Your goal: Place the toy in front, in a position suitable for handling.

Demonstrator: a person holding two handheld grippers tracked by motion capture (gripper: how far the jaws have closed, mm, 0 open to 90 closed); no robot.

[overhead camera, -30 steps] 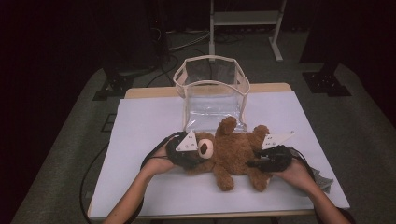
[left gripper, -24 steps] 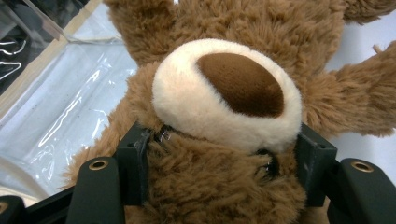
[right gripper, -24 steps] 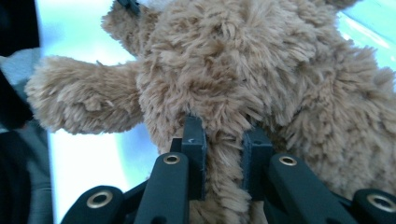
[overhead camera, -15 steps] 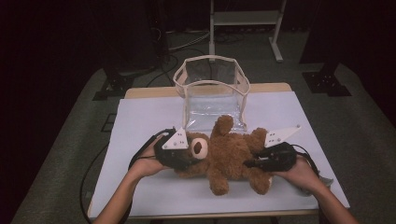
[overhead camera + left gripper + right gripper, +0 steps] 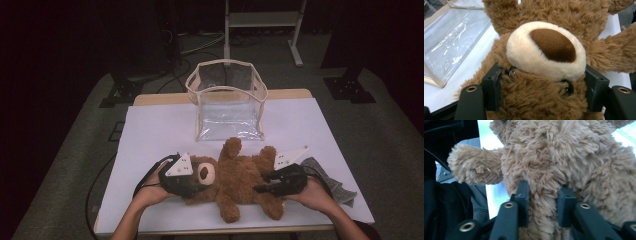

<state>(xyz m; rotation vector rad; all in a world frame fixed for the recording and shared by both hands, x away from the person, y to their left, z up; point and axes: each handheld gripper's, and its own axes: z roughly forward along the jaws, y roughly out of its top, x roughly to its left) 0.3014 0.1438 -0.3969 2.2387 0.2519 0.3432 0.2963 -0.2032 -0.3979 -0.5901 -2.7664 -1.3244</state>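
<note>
While the left gripper (image 5: 192, 184) squeezes the teddy bear's (image 5: 235, 177) head, the right gripper (image 5: 267, 184) pinches its leg, and both have just been opening. If the fingers let go more, the bear could slip onto the table (image 5: 155, 130).

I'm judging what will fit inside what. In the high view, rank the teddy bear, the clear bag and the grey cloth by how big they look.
1. Teddy bear and clear bag: look about alike; the bag stands farther from the camera, so no ranking.
2. Grey cloth: smallest, though the right hand partly covers it.
</note>
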